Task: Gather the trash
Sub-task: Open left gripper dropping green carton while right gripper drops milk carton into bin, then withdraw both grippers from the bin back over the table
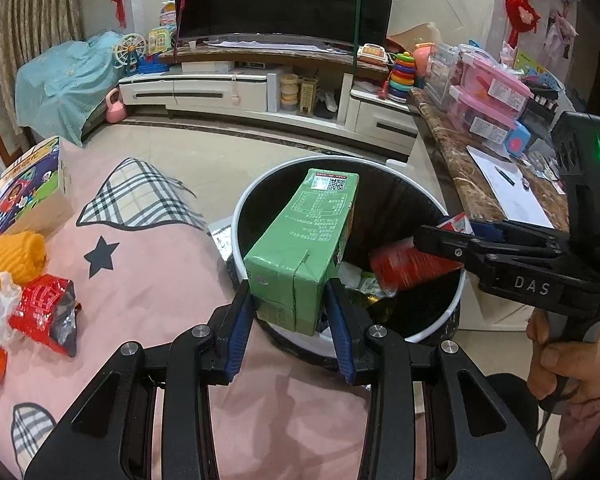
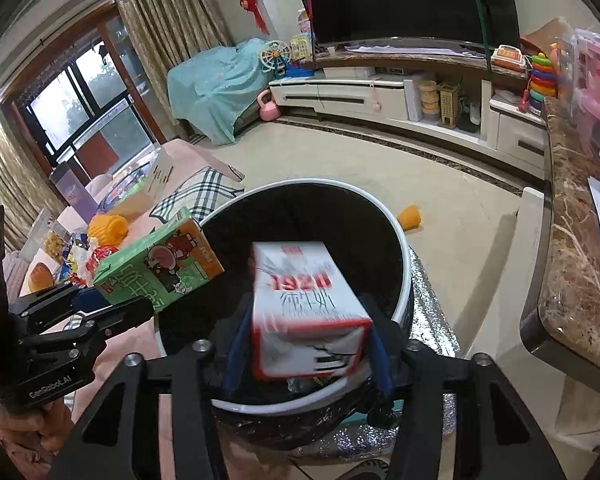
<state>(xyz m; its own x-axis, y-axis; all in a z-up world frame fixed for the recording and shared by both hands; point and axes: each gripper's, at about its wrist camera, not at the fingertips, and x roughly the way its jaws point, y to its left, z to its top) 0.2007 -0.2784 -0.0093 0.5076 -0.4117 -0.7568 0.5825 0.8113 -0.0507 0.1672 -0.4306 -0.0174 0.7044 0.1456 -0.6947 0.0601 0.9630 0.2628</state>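
A: The left tongs (image 1: 290, 312) clamp the lower end of the green carton (image 1: 300, 248), blue pads on both its sides, and hold it tilted out over the mouth of the trash bin (image 1: 436, 328). The right tongs (image 2: 306, 348) sit on either side of the red-and-white box (image 2: 308, 308), also over the bin.

B: Is that box gripped or already loose?

A: It is blurred, and I can't tell whether the pads press on it, so I won't call it either way. From the left wrist view it shows as a red smear at the tips of the right tongs, inside the bin's rim.

B: So the step in hand is the drop.

A: That's my reading. To do it well, both items should be fully past the white rim before the tongs widen. The green carton's bottom end looks to be about over the near rim, so I'd carry it a little further toward the middle, then open cleanly rather than shake it off.

B: Any risk?

A: The two tongs are close together over one opening; releasing one at a time avoids a knock. More rubbish waits on the pink cloth (image 1: 148, 272): a red wrapper (image 1: 46, 312) and a yellow cup (image 1: 18, 256).
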